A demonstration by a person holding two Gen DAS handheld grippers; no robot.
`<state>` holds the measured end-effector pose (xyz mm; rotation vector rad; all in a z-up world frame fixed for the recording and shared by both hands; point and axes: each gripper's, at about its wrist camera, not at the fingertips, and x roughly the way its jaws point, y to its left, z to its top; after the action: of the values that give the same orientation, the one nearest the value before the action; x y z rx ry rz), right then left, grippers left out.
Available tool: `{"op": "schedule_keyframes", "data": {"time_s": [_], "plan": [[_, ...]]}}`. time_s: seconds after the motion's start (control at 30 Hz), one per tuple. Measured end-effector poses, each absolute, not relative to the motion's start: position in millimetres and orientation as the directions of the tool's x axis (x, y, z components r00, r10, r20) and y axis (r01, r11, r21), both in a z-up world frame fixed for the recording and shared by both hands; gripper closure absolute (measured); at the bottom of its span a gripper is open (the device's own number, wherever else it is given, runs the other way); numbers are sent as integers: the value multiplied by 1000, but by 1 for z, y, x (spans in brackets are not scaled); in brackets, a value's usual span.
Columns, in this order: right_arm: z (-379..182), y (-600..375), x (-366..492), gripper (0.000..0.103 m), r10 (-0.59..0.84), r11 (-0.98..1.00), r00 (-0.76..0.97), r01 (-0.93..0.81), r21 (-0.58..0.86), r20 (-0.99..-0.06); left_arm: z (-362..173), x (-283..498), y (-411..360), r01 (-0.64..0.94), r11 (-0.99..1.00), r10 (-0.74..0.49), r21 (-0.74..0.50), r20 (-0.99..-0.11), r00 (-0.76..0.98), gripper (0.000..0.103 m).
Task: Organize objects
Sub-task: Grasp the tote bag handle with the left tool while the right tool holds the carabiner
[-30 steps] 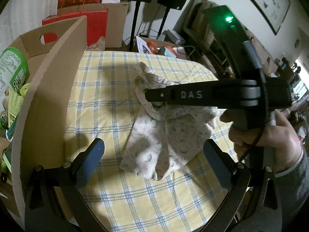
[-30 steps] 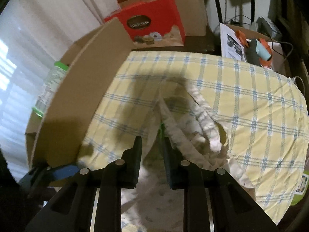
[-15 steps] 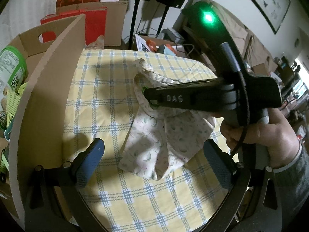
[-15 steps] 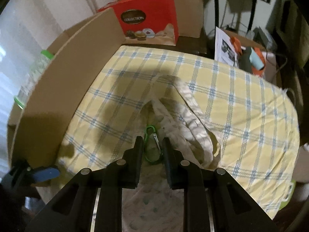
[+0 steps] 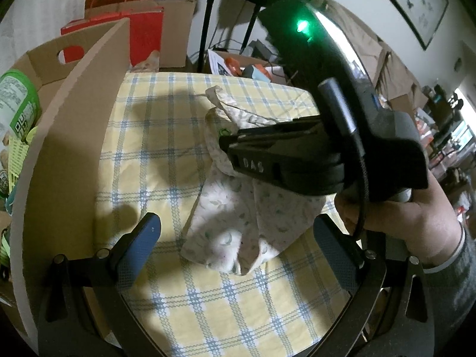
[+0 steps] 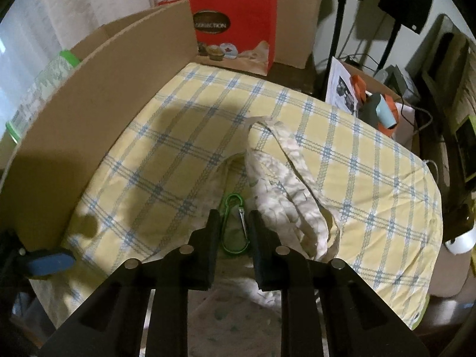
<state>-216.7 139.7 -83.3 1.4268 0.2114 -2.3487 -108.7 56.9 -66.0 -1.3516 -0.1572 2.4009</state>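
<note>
While right tool [image 6: 233, 232] clamps green carabiner [image 6: 234, 226], cloth bag [image 5: 238, 208] beneath

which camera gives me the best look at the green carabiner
The right wrist view: the green carabiner shows whole between the right gripper fingers, over the floral bag. The left wrist view shows only a green sliver beside that gripper.

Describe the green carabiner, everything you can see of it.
The green carabiner is a small pear-shaped clip of shiny green metal with a silvery spring gate along its right side, which looks shut. It sits between the two black fingers of the right tool, narrow end pointing away from the camera, over the floral cloth pouch on the yellow checked tablecloth. The fingers flank its wider end closely and appear to grip it. In the left wrist view only a green glint shows at the tool's tip.
</note>
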Motion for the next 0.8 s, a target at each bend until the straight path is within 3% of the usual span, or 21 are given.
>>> {"op": "schedule_keyframes", "data": {"time_s": [0.4, 0.8], "plan": [[-17, 192, -199, 85, -381, -916, -495, 316, 247, -781, -62, -121, 72, -288, -915, 390, -285, -811, -436, 0], [6, 247, -170, 85, -381, -924, -552, 243, 294, -742, -63, -177, 61, -144, -918, 394, -369, -814, -428, 1]]}}
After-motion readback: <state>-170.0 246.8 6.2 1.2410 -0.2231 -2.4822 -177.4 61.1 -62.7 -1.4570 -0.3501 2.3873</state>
